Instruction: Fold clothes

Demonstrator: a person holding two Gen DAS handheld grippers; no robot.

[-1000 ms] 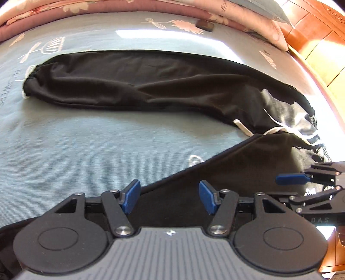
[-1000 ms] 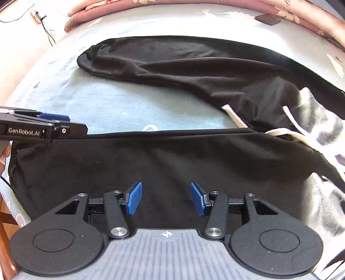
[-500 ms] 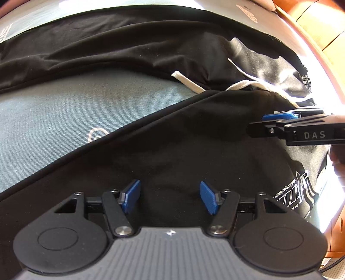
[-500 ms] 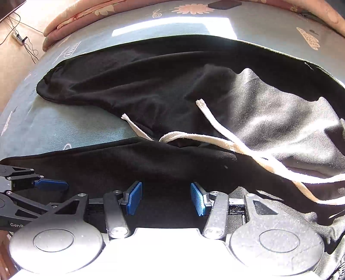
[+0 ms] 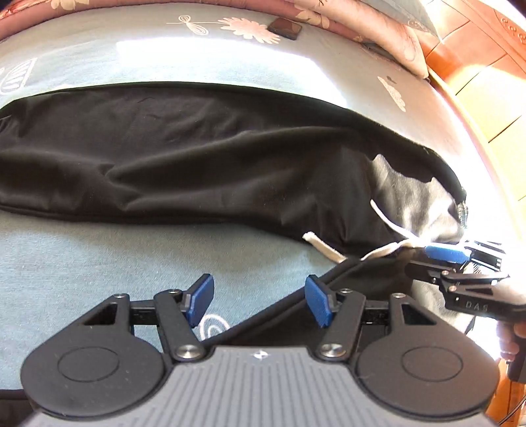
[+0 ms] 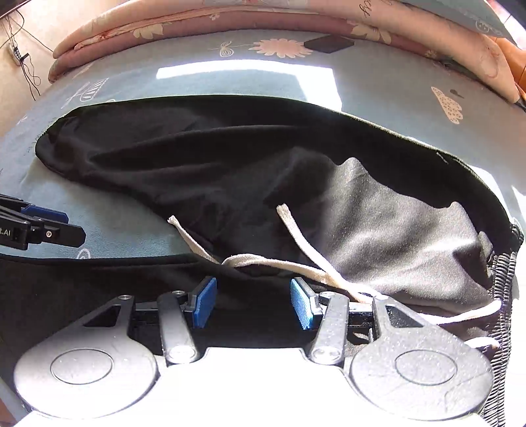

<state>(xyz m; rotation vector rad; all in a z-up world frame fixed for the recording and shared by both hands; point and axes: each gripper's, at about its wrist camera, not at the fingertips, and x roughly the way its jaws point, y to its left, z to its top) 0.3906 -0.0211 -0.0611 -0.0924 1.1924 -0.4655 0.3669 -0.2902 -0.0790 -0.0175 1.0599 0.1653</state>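
1. Spread flat across a blue-grey patterned bed sheet [image 6: 138, 226]: black drawstring trousers [image 6: 230, 157], far leg stretched left, waistband at right, near leg running along the bottom edge.
2. Lying loose over the crotch, both ends resting on the cloth: cream woven drawstring cord [image 6: 296, 236].
3. Poised above the near leg just below the cord: right gripper [image 6: 253, 303], blue pads parted to a middling gap, nothing pinched between them.
4. Seen from the other camera, hovering over the slanting edge of the near leg where black cloth meets sheet: left gripper [image 5: 259, 303], likewise parted to a middling gap and holding nothing.
5. Visible at right in the left view beside the waistband, and its counterpart at the left edge of the right view: each gripper in the other's camera.
6. Beyond the trousers, near a flower print and a bright patch of sunlight: small dark flat rectangular object [image 5: 284, 28] on the sheet.
7. Banked along the far side: pink floral quilt [image 6: 230, 19]; at far right, orange wooden bed frame [image 5: 476, 65].
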